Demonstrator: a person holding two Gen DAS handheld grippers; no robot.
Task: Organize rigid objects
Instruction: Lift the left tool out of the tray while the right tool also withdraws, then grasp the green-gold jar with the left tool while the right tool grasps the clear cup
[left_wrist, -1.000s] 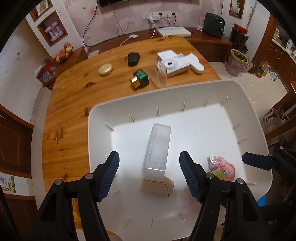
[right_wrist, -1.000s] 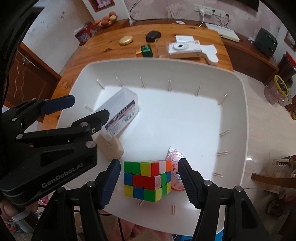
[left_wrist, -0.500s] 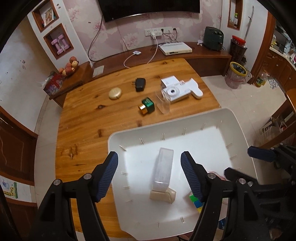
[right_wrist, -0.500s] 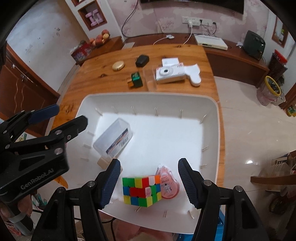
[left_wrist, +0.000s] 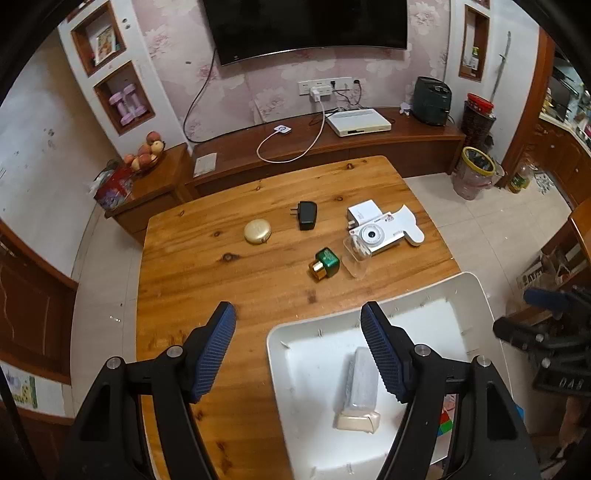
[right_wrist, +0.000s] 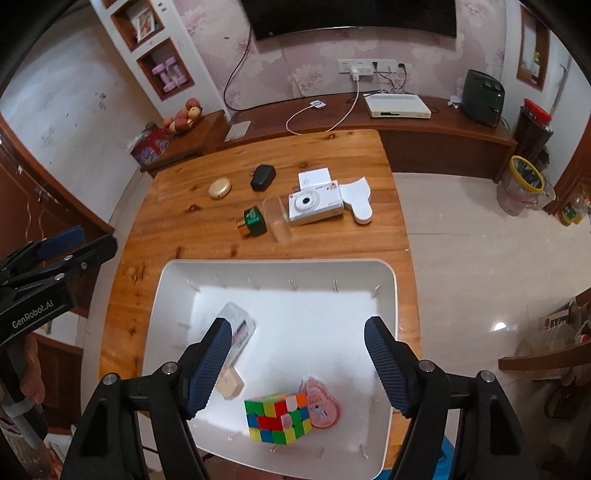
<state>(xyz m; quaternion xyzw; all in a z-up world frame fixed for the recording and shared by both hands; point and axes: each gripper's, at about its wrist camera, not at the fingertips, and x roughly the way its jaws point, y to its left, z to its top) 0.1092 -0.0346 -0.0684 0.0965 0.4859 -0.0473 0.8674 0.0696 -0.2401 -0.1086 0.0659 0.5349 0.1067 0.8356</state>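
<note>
Bin (right_wrist: 388, 280) at lower centre of right wrist frame, on near end of table (right_wrist: 177, 236). Inside: cube (right_wrist: 277, 417) at bottom, round tape case (right_wrist: 325, 406) touching its right, clear box (right_wrist: 240, 325) at left, small block (right_wrist: 231, 384) below that. Above bin on table: bottle (right_wrist: 253, 221), clear cup (right_wrist: 279, 219), camera (right_wrist: 314, 203) left to right; compact (right_wrist: 219, 188) and charger (right_wrist: 263, 177) farther up.

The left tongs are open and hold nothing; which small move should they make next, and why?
Probably move the left tongs forward toward the green bottle, the loose item nearest them on the wooden table. Both tongs are open and empty, the white tray already holds the puzzle cube and the clear box, and several items still lie outside it.
</note>
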